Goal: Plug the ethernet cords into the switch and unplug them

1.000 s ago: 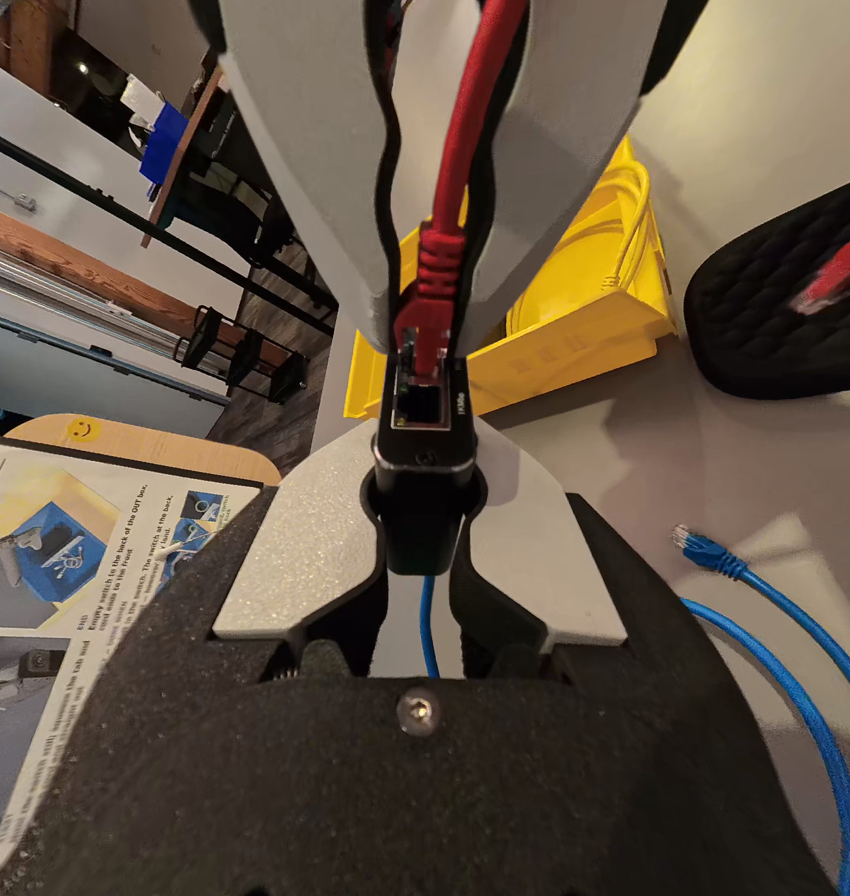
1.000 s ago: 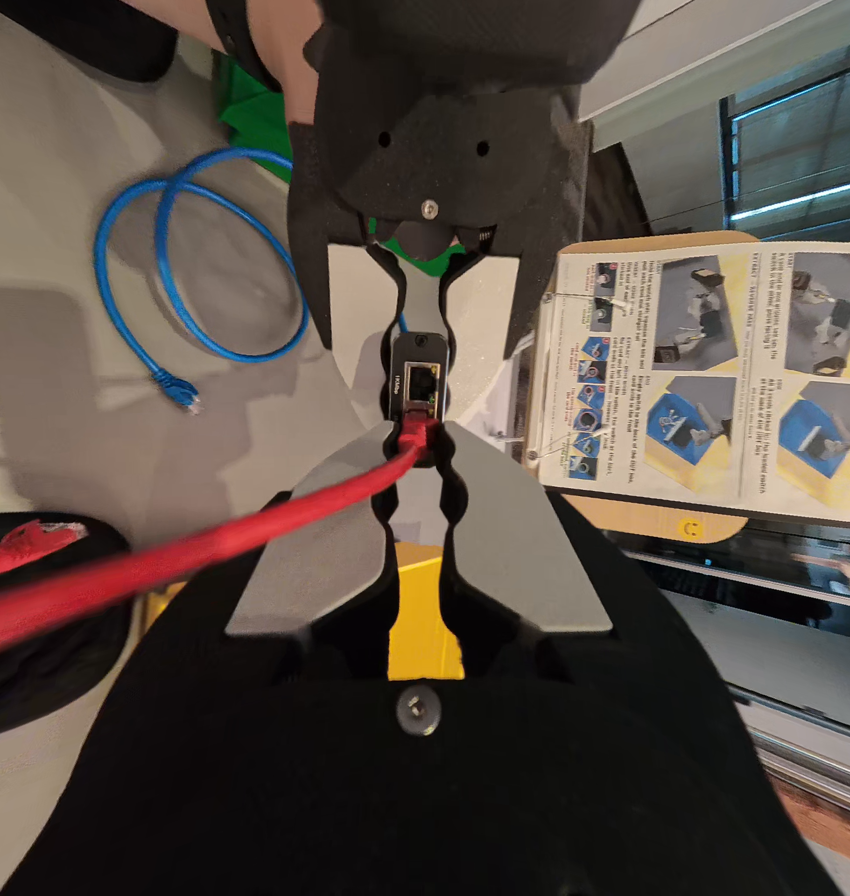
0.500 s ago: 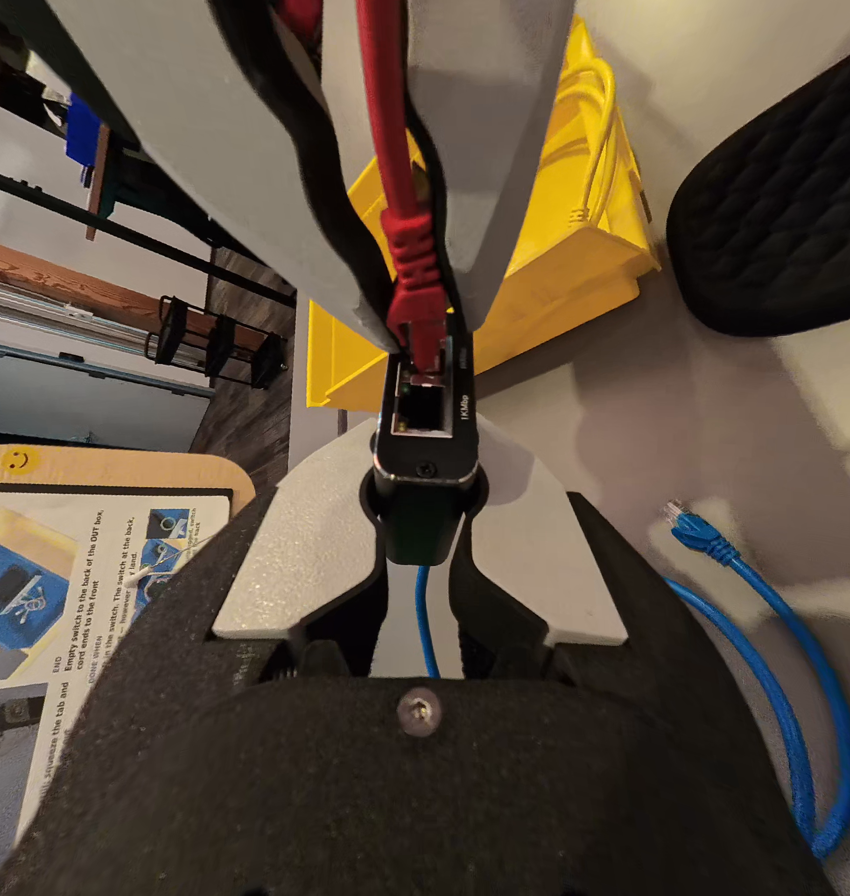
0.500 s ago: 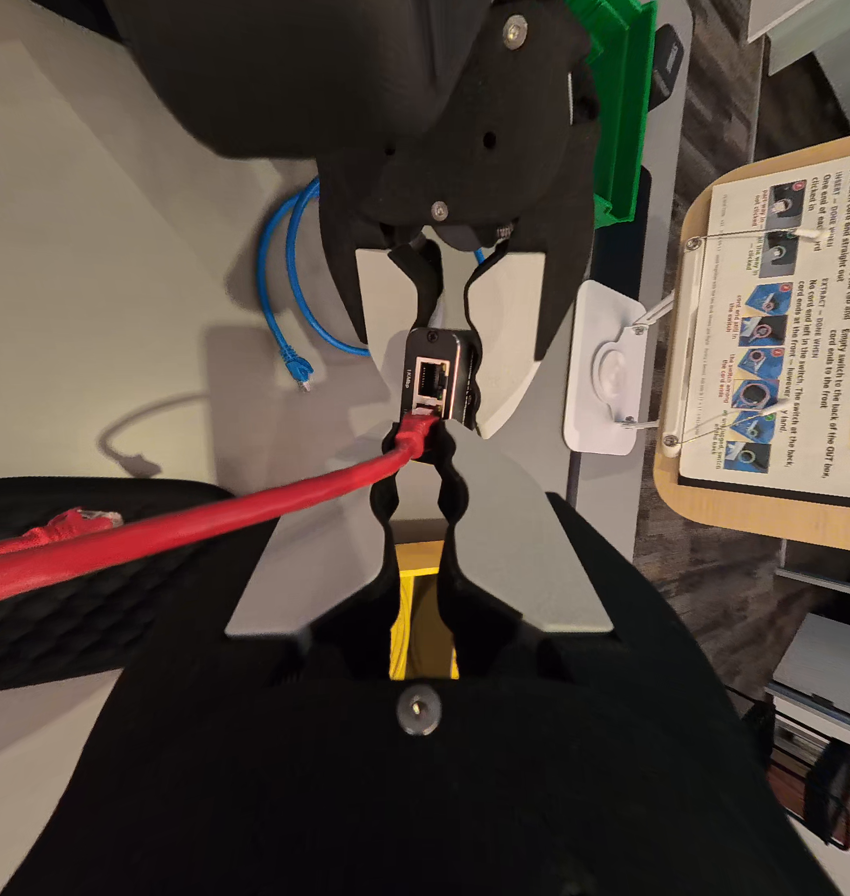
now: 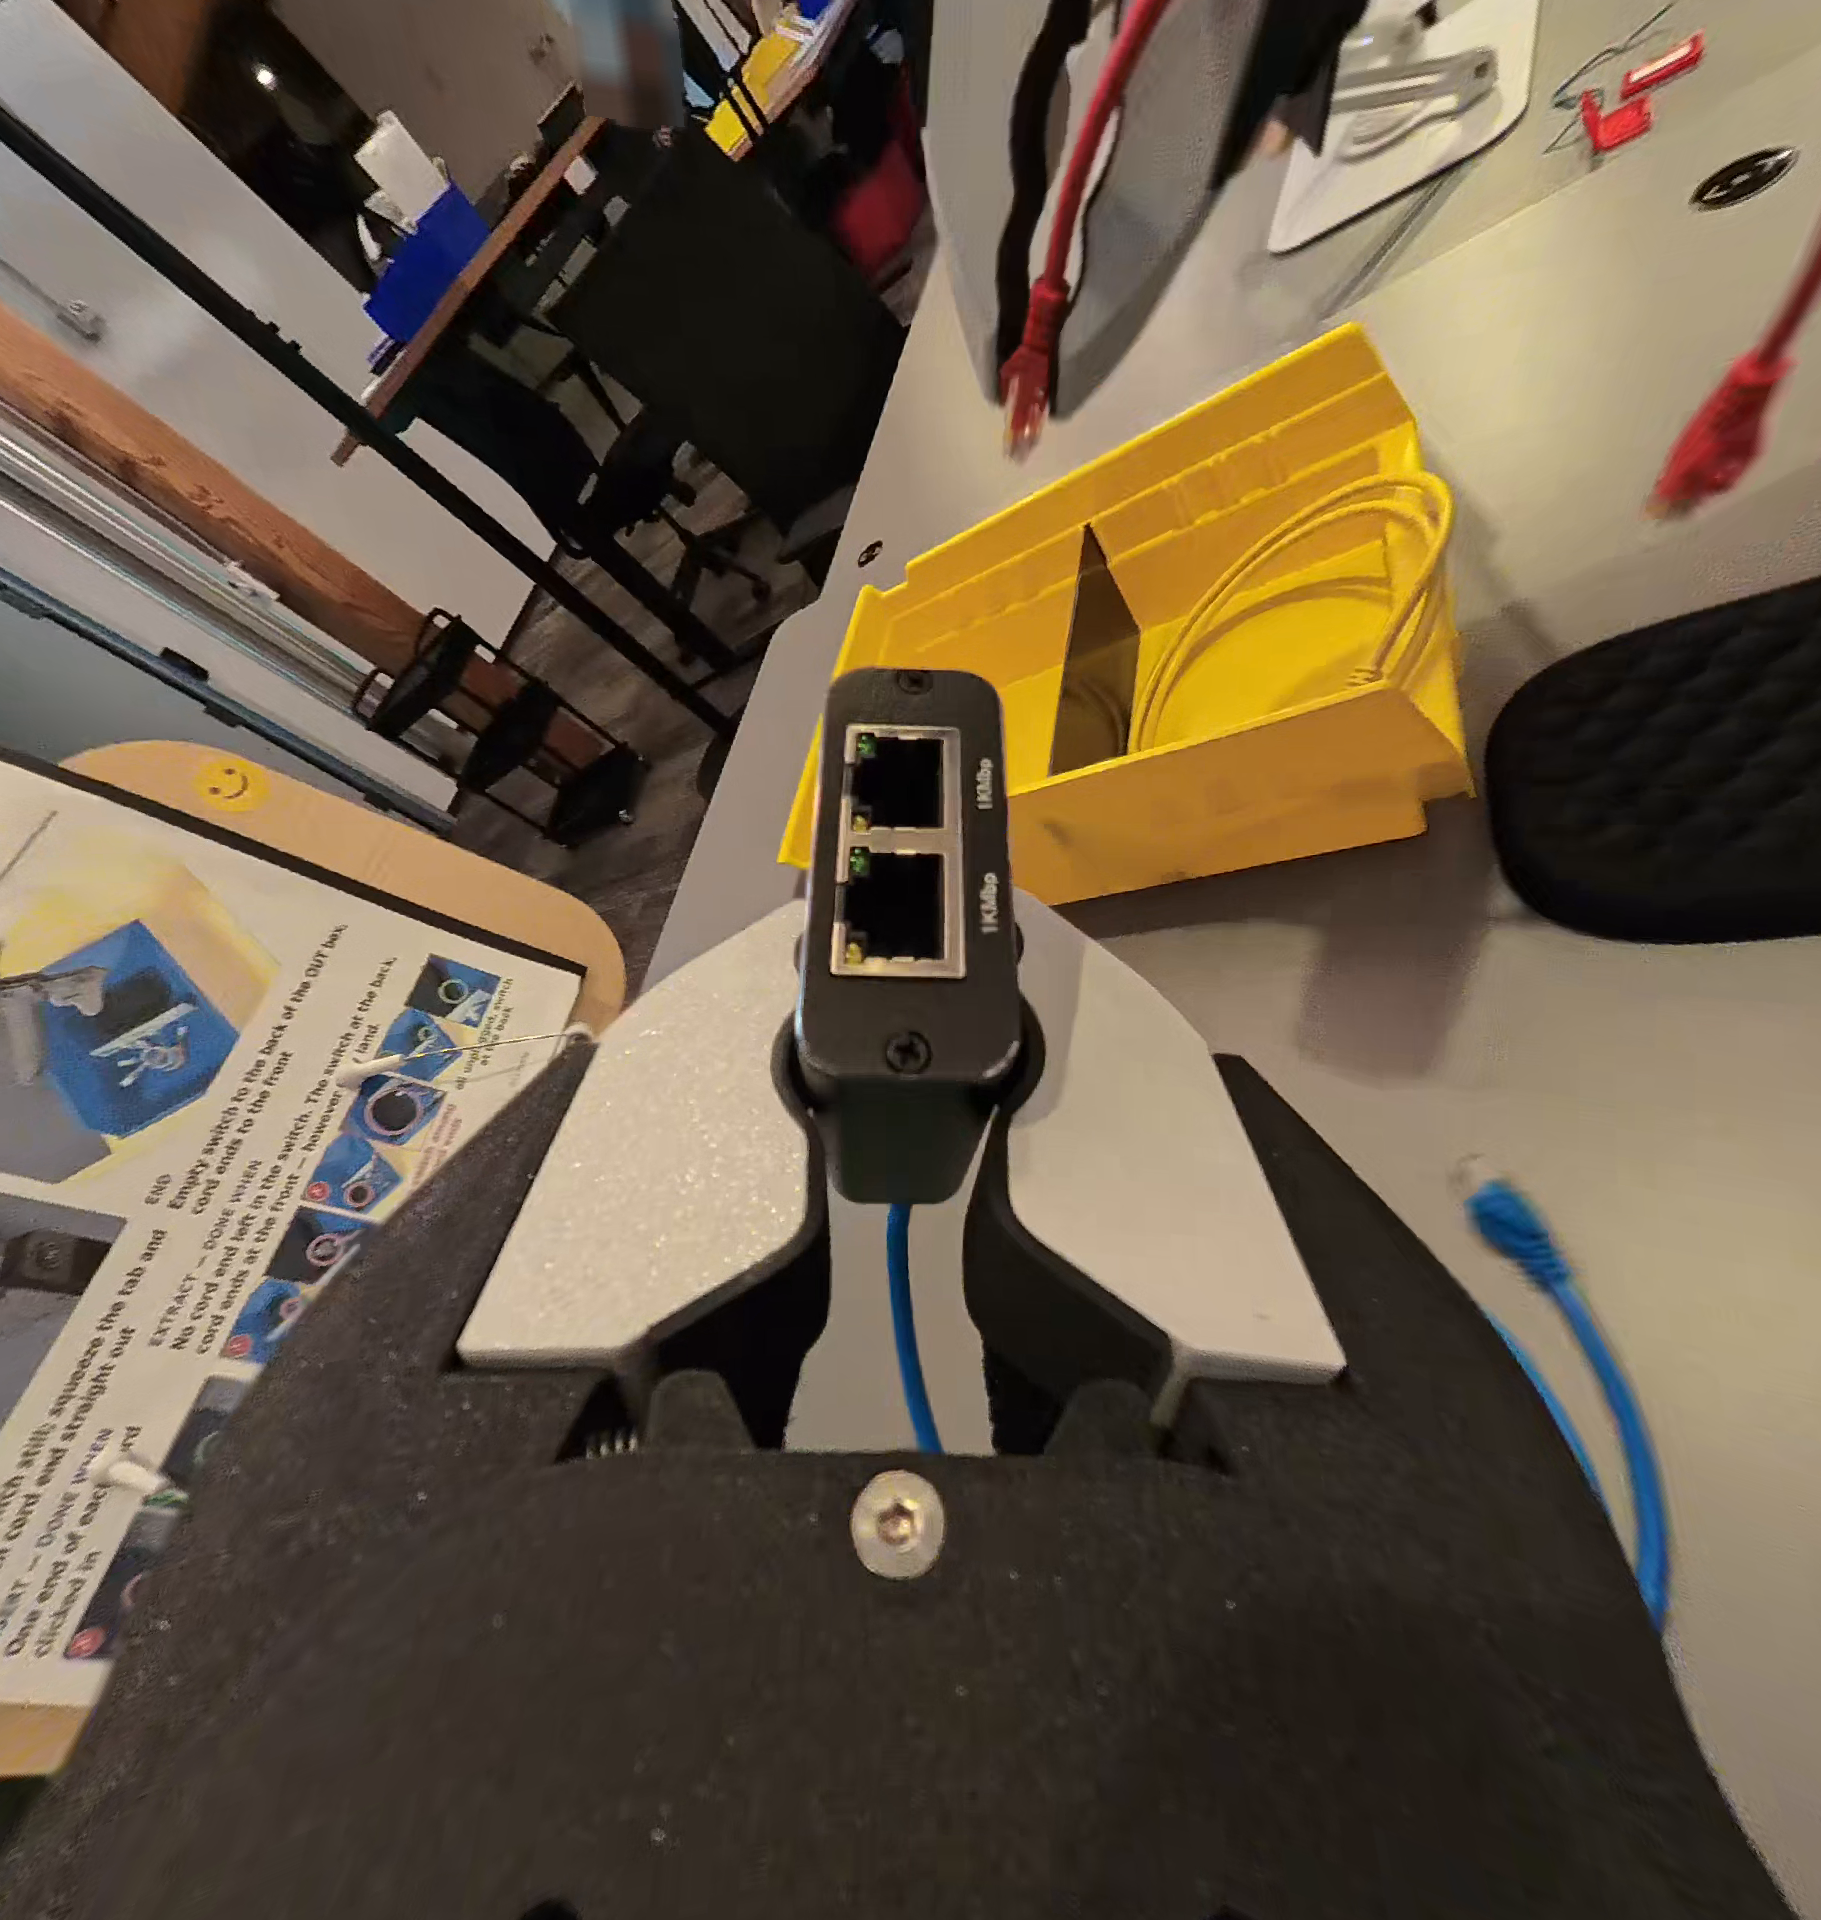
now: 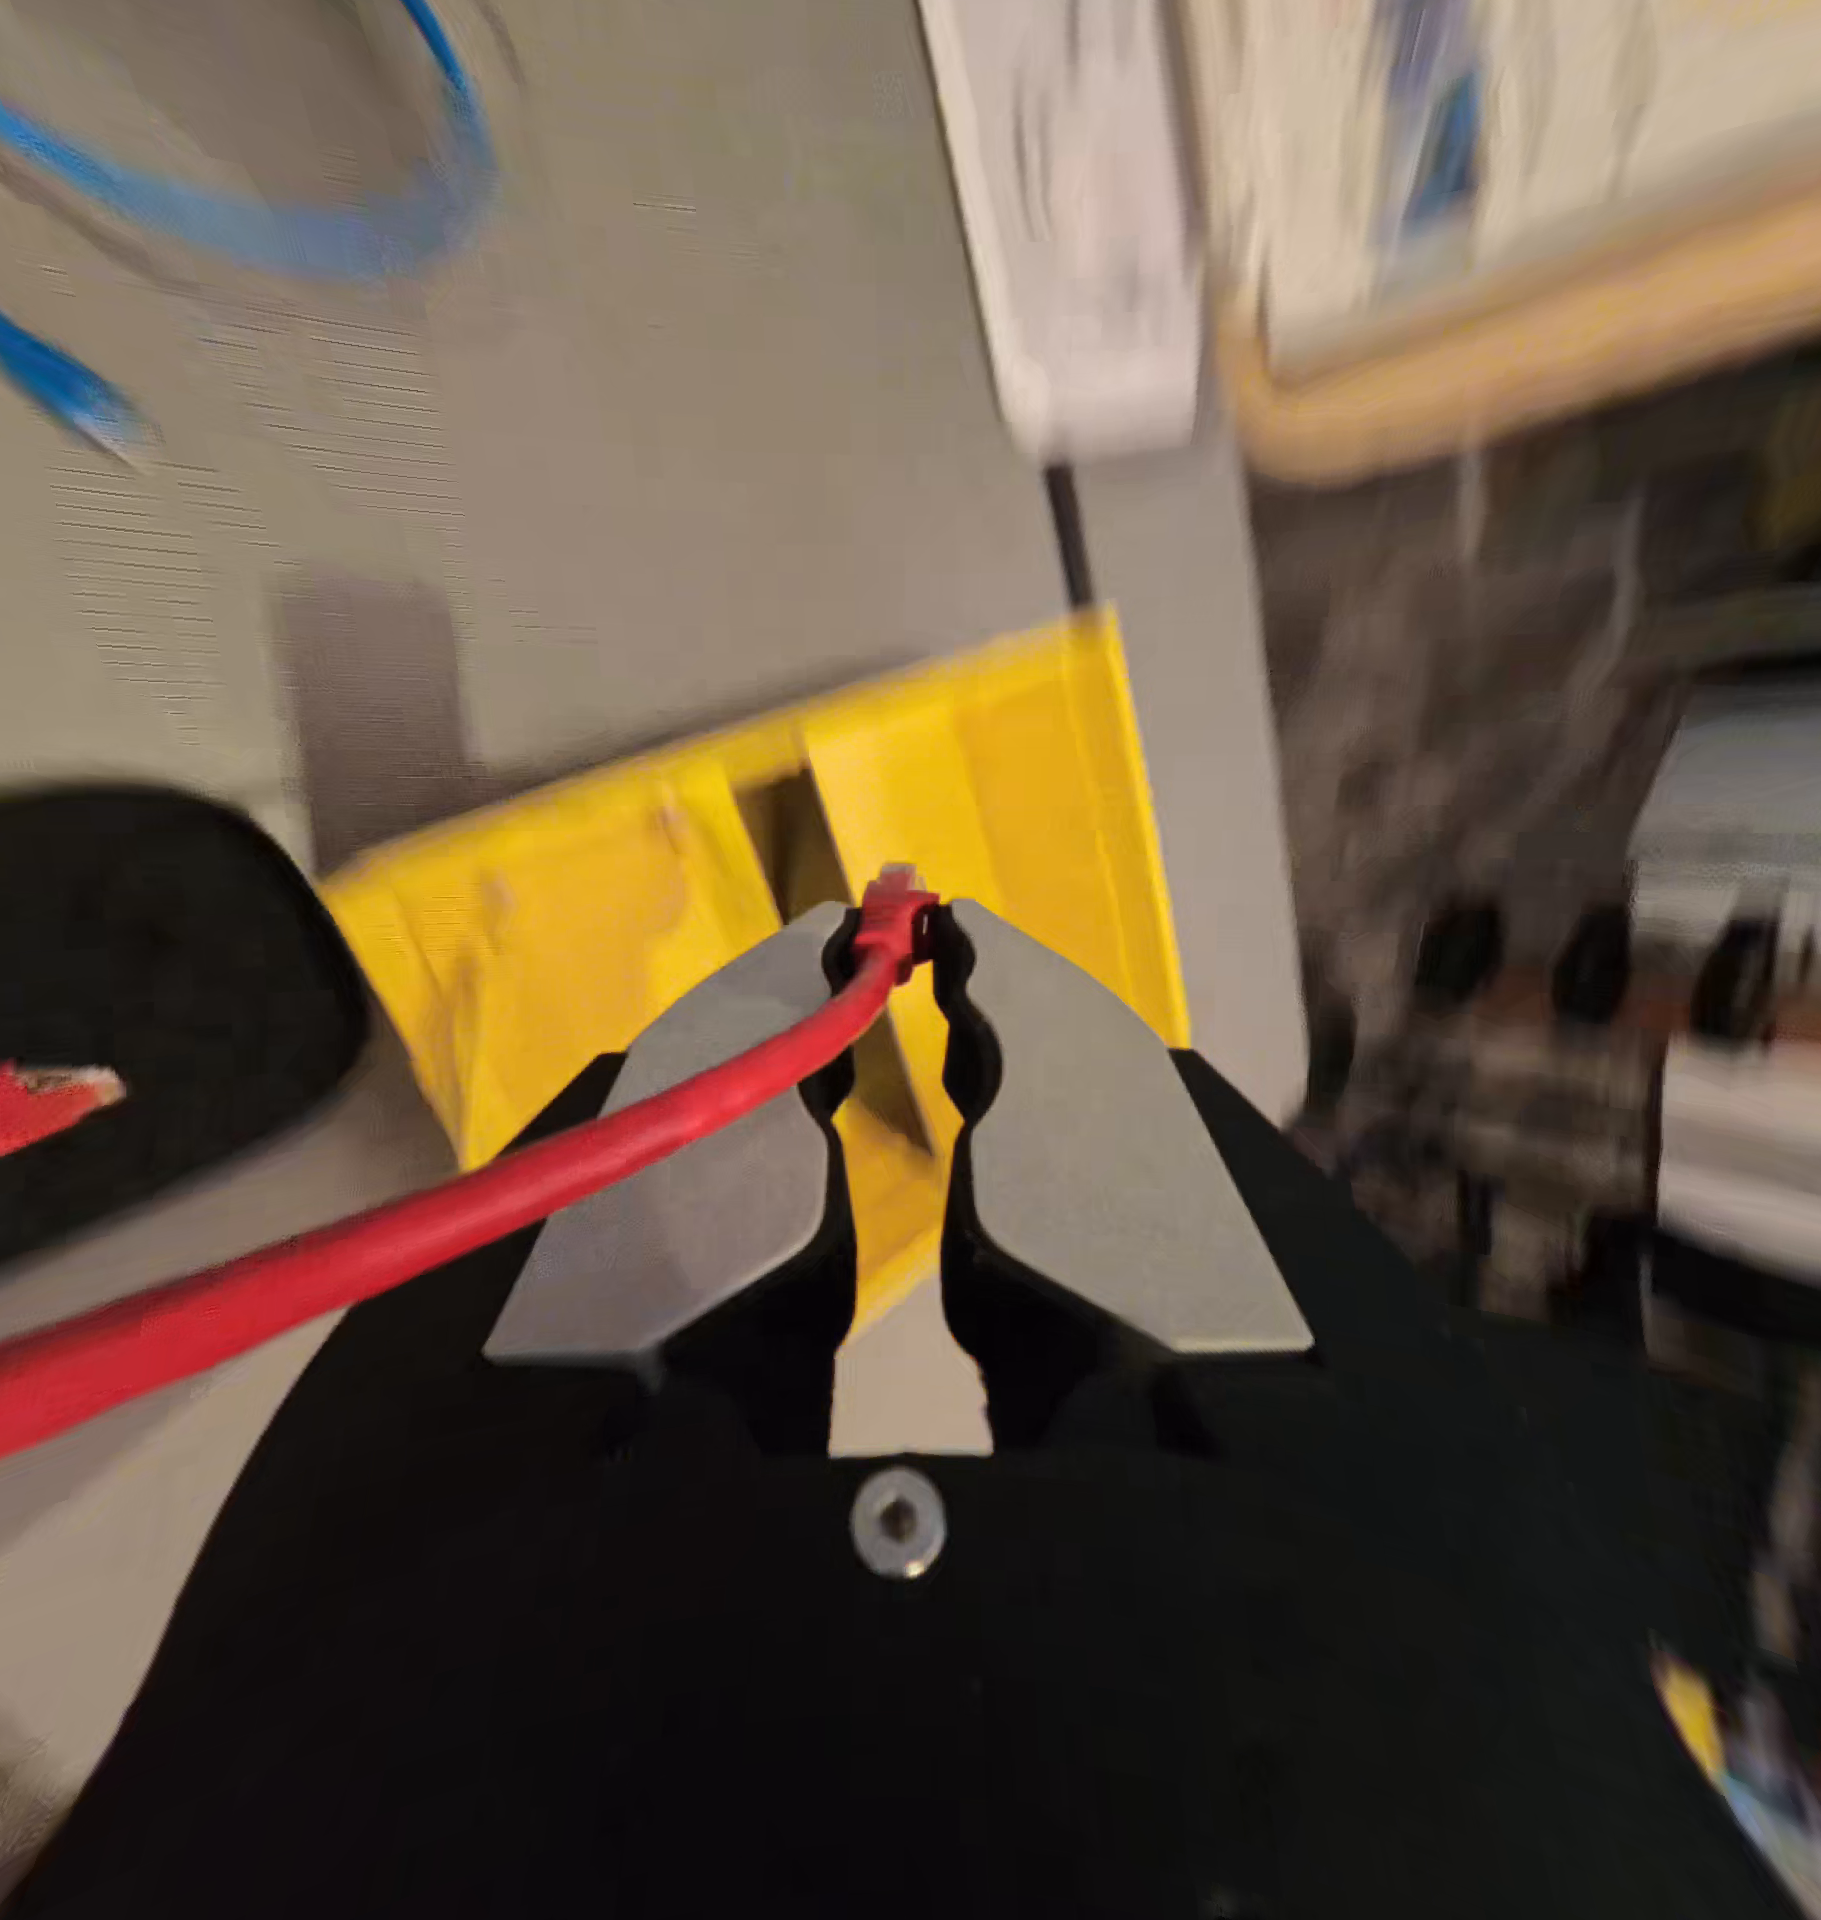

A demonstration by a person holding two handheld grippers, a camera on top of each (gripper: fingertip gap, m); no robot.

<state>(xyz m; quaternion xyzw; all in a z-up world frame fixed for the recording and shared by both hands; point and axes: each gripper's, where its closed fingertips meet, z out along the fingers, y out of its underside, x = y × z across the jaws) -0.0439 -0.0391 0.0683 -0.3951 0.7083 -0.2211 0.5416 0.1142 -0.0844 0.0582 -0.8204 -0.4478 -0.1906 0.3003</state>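
Note:
In the left wrist view my left gripper (image 5: 908, 1070) is shut on the black switch (image 5: 904, 883), which stands upright between the pads with both of its ports bare. My right gripper (image 6: 893, 930) is shut on the red cord's plug (image 6: 893, 914), and the red cord (image 6: 386, 1236) trails off to the left. The right gripper also shows in the left wrist view (image 5: 1031, 410), above and apart from the switch, with the red plug (image 5: 1025, 374) at its tips. The red cord's other plug (image 5: 1716, 442) hangs at the right. A blue cord (image 5: 1571, 1340) lies on the table.
A yellow bin (image 5: 1197, 727) with a coiled yellow cord (image 5: 1301, 603) stands behind the switch. A black pad (image 5: 1695, 769) lies to the right. An instruction sheet on a wooden board (image 5: 158, 1143) sits at the left. The grey table's (image 5: 1508, 1143) edge runs beside the bin. Tip to tip, the grippers are about 15 centimetres apart.
The red plug has come out of the switch's upper port. My right gripper has drawn away from the switch with the plug still in its pads. The left gripper keeps hold of the switch.

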